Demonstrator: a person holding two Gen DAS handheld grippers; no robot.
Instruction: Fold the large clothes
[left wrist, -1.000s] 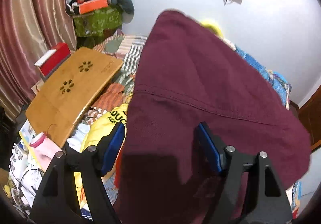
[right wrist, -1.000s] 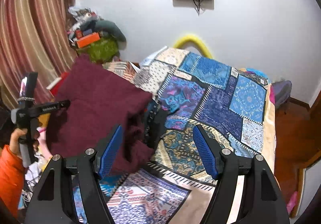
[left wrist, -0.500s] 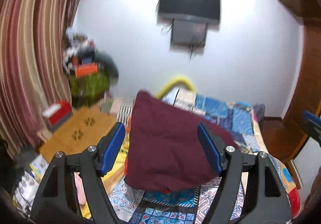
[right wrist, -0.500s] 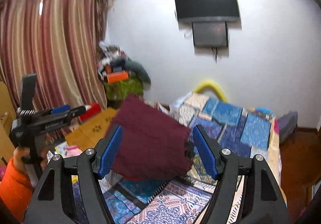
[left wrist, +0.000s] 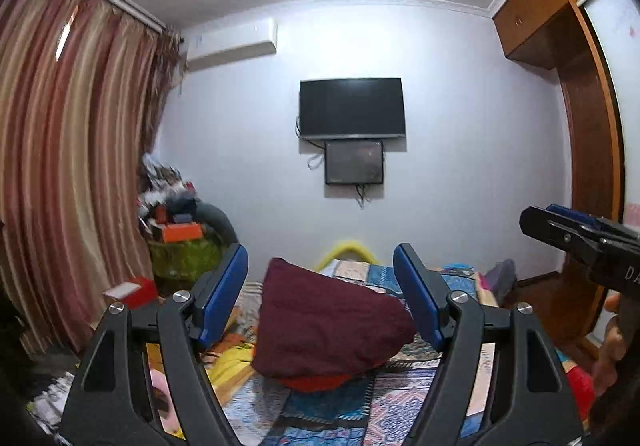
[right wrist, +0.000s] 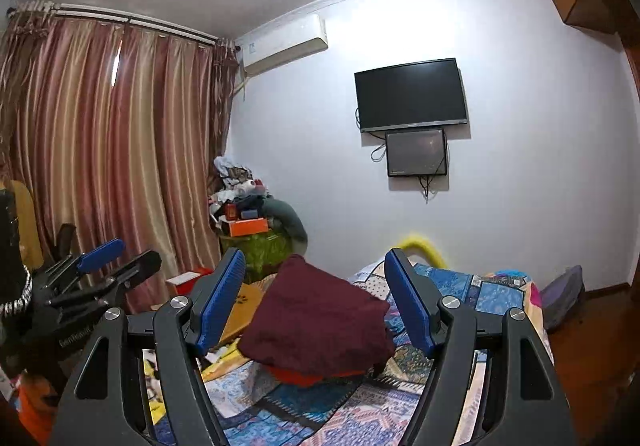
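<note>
Both the left gripper (left wrist: 320, 298) and the right gripper (right wrist: 314, 296) hang raised above the bed (right wrist: 492, 288) with jaws wide apart and empty — likely because the maroon garment (left wrist: 328, 322) is folded and let go. It lies as a thick squarish bundle near the bed's left edge, seemingly on something red (left wrist: 316, 382) — hard to say what.
</note>
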